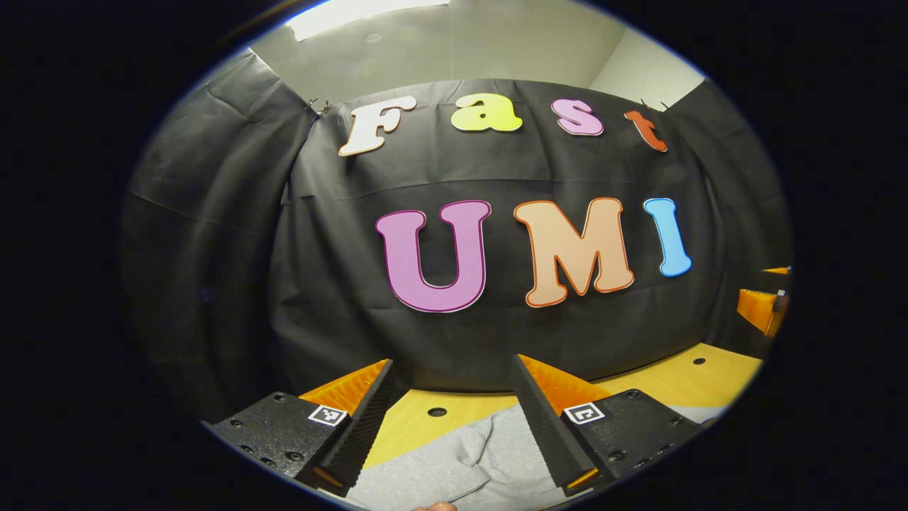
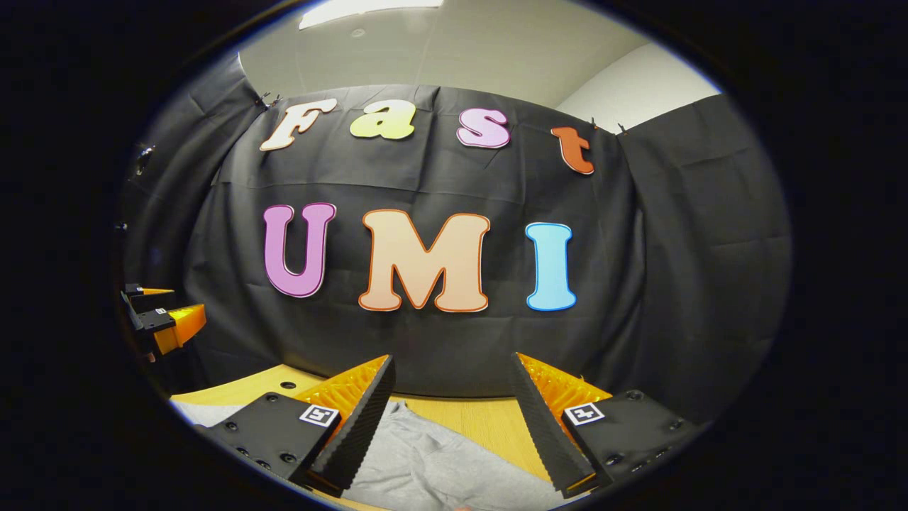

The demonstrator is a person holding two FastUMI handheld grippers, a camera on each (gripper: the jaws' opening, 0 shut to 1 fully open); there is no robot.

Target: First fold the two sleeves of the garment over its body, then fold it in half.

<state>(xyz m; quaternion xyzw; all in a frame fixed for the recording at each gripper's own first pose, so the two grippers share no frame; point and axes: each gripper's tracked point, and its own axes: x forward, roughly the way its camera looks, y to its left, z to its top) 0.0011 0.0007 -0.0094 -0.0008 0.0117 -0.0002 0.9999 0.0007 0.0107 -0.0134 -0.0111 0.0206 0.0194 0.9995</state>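
Note:
A grey garment (image 1: 468, 461) lies on the wooden table (image 1: 681, 380), low in the left gripper view, rumpled with a fold line. My left gripper (image 1: 454, 372) hovers above it, open, with nothing between its fingers. In the right gripper view the same grey garment (image 2: 440, 461) spreads below my right gripper (image 2: 454, 369), which is also open and holds nothing. The right gripper (image 1: 770, 305) appears at the right edge of the left gripper view. The left gripper (image 2: 159, 316) appears at the left edge of the right gripper view. Both hang above the table.
The black booth wall stands close behind the table's far edge. The wooden table top (image 2: 482, 419) has small round holes (image 1: 437, 411) near the garment. A bit of a hand (image 1: 436, 506) peeks in at the bottom of the left gripper view.

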